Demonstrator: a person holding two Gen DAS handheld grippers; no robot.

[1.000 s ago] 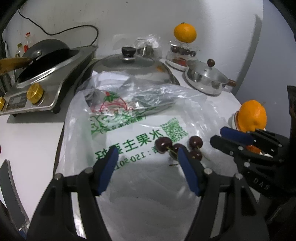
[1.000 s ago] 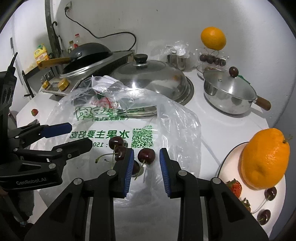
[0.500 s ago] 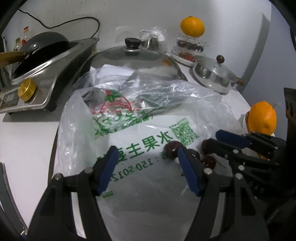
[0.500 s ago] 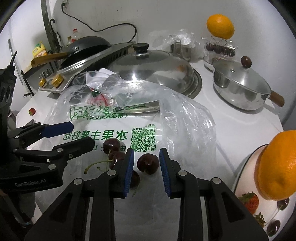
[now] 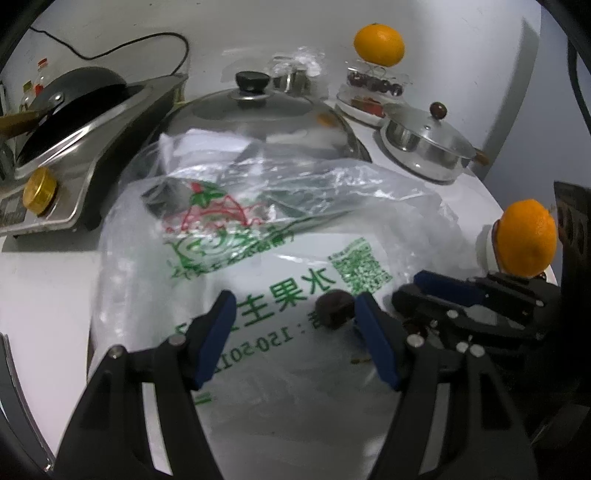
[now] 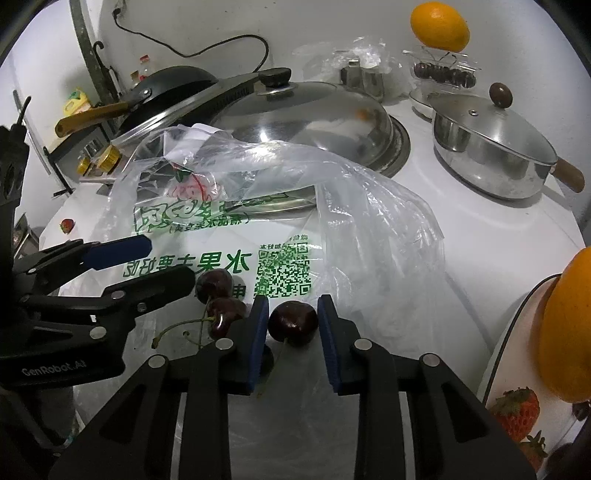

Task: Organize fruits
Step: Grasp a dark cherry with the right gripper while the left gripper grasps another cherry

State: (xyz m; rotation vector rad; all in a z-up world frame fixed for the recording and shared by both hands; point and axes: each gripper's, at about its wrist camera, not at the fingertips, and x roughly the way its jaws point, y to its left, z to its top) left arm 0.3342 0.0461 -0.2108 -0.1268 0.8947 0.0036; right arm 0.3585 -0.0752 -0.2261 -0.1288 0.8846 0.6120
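Observation:
Dark red cherries lie on a clear plastic bag [image 6: 332,229] with green print. In the right wrist view my right gripper [image 6: 291,328] is open, its blue pads on either side of one cherry [image 6: 293,322] with small gaps. Two more cherries [image 6: 216,282] with stems lie just left of it. My left gripper [image 5: 295,328] is open over the bag, one cherry [image 5: 334,308] beside its right pad. It also shows in the right wrist view [image 6: 155,262]. An orange [image 5: 526,236] sits on a white plate [image 6: 517,354] at the right with a strawberry [image 6: 515,413].
A big steel lid [image 6: 314,114] lies behind the bag. A lidded steel pot [image 6: 491,147] stands at the back right. A stove with a black wok [image 5: 74,103] stands at the left. Another orange [image 6: 439,26] sits on a cherry stand at the back. A lone strawberry [image 6: 67,225] lies far left.
My right gripper has moved forward and down so that one cherry now sits between its pads. My left gripper has moved closer over the bag. Both stay open.

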